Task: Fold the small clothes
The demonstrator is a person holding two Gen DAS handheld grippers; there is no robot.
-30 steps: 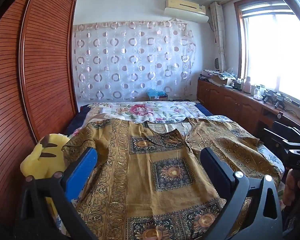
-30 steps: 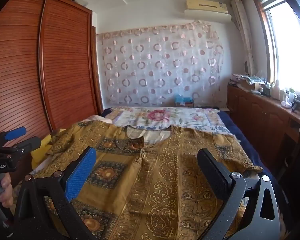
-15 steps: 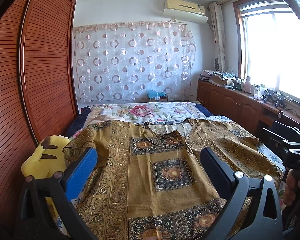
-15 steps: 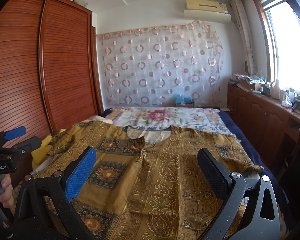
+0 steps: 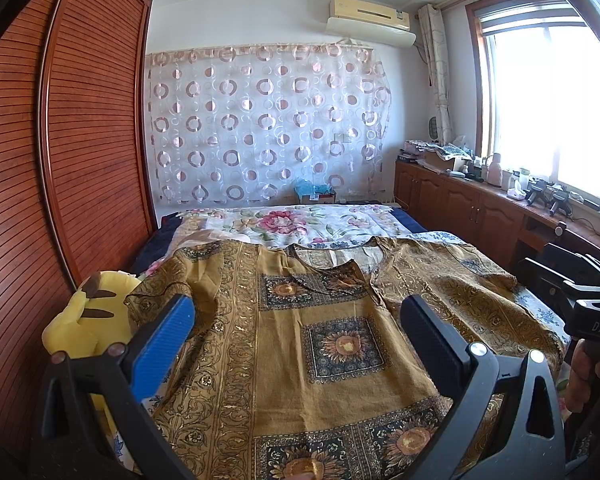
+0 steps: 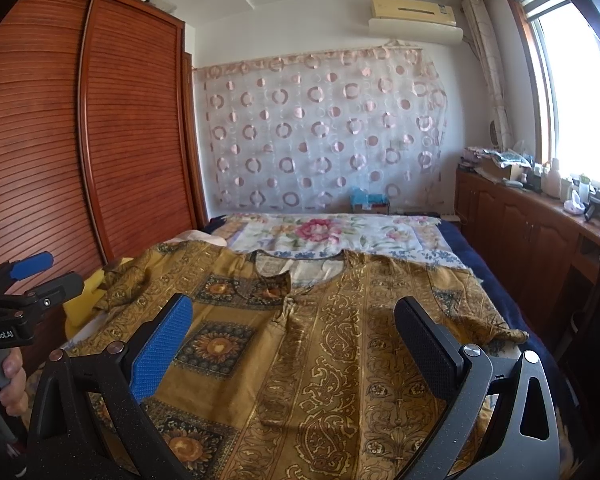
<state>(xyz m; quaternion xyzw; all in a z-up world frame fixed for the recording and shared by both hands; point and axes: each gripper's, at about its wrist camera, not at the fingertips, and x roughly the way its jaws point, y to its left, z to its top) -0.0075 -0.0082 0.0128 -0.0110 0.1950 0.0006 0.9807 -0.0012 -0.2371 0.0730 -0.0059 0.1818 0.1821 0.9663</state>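
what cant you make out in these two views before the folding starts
- Bottom hem of the brown patterned shirt: cut off by the lower edge and hidden behind the open left gripper in the left wrist view; likewise behind the open right gripper in the right wrist view.
- Yellow plush toy: partly hidden by the shirt's sleeve and the gripper.
- Items on the window counter: too small and backlit to identify.

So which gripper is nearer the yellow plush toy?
Left. The left gripper hangs right beside the yellow plush toy; the right gripper is farther across the shirt.
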